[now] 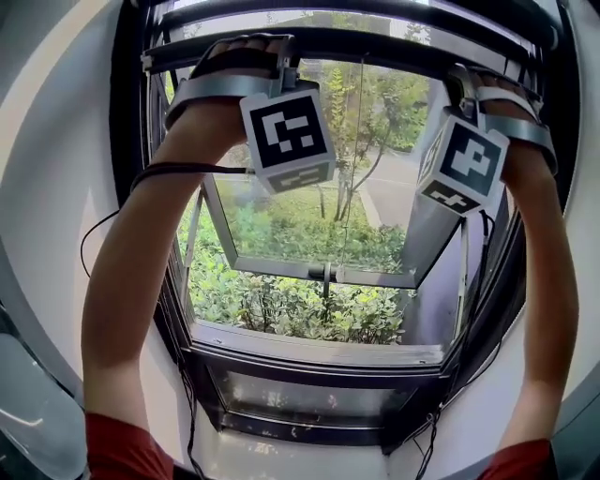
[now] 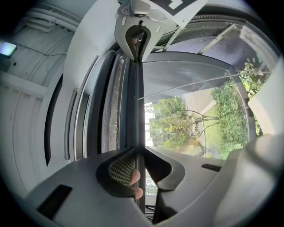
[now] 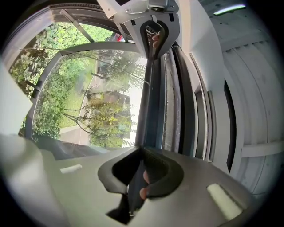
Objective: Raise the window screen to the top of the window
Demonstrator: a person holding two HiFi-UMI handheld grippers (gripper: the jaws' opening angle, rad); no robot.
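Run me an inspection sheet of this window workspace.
surface: no table; pale sill under the opening, nothing seen on it.
job's things: dark screen bar high in the window, near the top frame; mesh strip beside it.
clutter: nothing seen.
grippers: left gripper and right gripper, fingers shut on the screen bar.
cables: black cable along the left forearm; loose wires at the lower right.
surroundings: outer glass pane swung open; shrubs outside.

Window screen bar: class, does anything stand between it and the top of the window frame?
Nothing visible does. The left gripper and right gripper both grip the screen bar between their fingers, and in the head view only a narrow clear strip separates the bar from the top frame.
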